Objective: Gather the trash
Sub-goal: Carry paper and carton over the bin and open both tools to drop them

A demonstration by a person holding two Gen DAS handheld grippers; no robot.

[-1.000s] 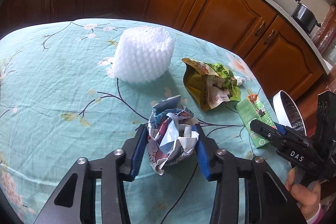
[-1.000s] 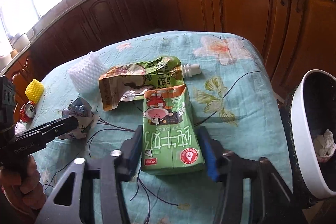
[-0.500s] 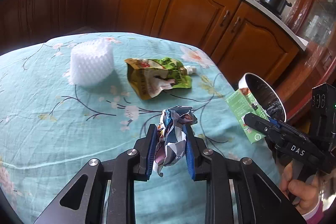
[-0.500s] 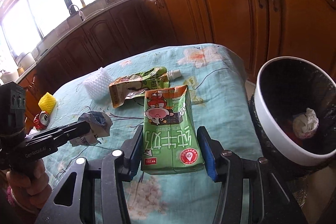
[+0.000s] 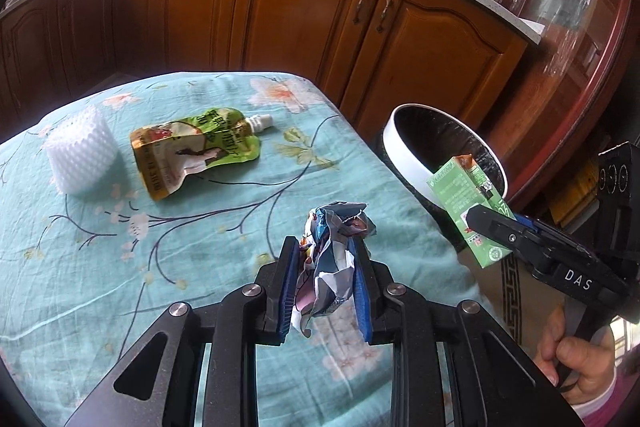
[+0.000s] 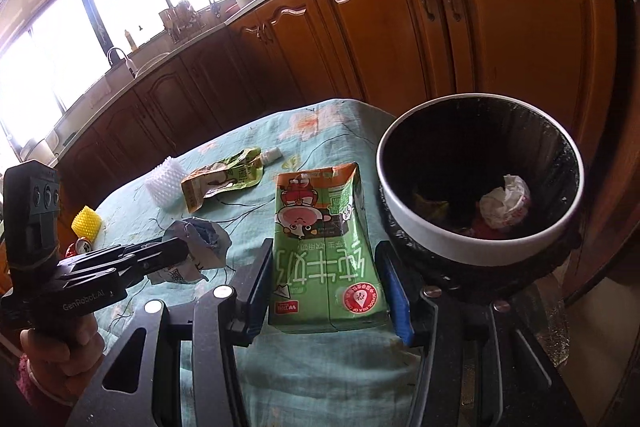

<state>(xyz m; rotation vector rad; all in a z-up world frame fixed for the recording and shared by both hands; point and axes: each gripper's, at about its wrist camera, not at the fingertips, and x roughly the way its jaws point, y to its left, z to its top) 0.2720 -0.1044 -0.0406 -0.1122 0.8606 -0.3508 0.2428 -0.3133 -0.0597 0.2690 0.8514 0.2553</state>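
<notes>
Green milk carton [image 6: 328,251], light and easily dented, sits clamped across its flat sides in the right gripper [image 6: 326,287] near the bin [image 6: 472,255]. Left gripper [image 5: 326,287] pinches soft crumpled paper [image 5: 334,259] above the bench [image 5: 160,247].

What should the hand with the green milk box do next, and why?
Probably carry the green milk carton a little farther right, over the white-rimmed black bin, then let go: the right gripper grips it beside the rim, not above the opening.
</notes>
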